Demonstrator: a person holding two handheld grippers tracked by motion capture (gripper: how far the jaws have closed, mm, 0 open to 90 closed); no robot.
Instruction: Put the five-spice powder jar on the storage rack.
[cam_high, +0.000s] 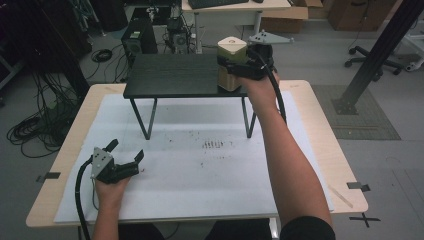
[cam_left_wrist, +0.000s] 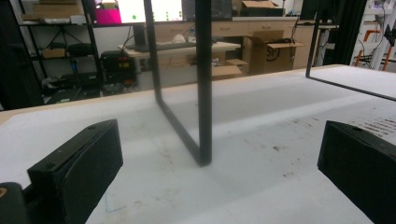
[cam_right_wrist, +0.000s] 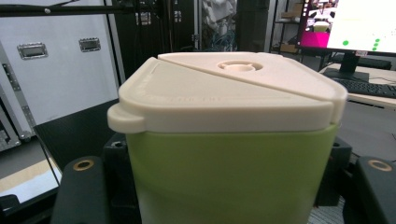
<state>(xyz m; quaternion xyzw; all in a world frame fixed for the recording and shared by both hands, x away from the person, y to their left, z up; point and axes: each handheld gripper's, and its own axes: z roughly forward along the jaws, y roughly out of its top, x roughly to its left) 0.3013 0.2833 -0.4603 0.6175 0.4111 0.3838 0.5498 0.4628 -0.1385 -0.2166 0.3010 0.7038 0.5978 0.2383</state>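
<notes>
Container (cam_high: 231, 62) with a cream lid and a green band sits at the right end of a low black shelf (cam_high: 172, 75), which stands on thin metal legs over a white sheet (cam_high: 200, 165) covering the wooden table (cam_high: 320, 130). From above, the right gripper (cam_high: 239, 64) is clamped on this container at mid height, the grey three-cornered plate sticking out behind it and the cable running back along the forearm. The high view does not settle whether the base rests on the shelf or hangs just clear of it.

The right gripper view supplies the detail the high view lacks: the container (cam_right_wrist: 231, 172) is squeezed between the two black jaws, its green wall pressed on both sides, and the lid (cam_right_wrist: 229, 95) is seen to be in two parts, split by a diagonal seam, with a round boss near the middle and a small tab at the left corner. A monitor (cam_right_wrist: 355, 23) glows behind at the upper right.

The left gripper (cam_high: 124, 152) lies low on the white sheet near the front left of the table, well apart from the container, jaws spread wide with nothing between them. The left gripper view confirms this: both black pads stand far apart at the frame edges, and between them, farther off, one black leg (cam_left_wrist: 203, 84) of the shelf meets the scuffed sheet. Brown specks mark the sheet (cam_left_wrist: 261, 140) at the right
</notes>
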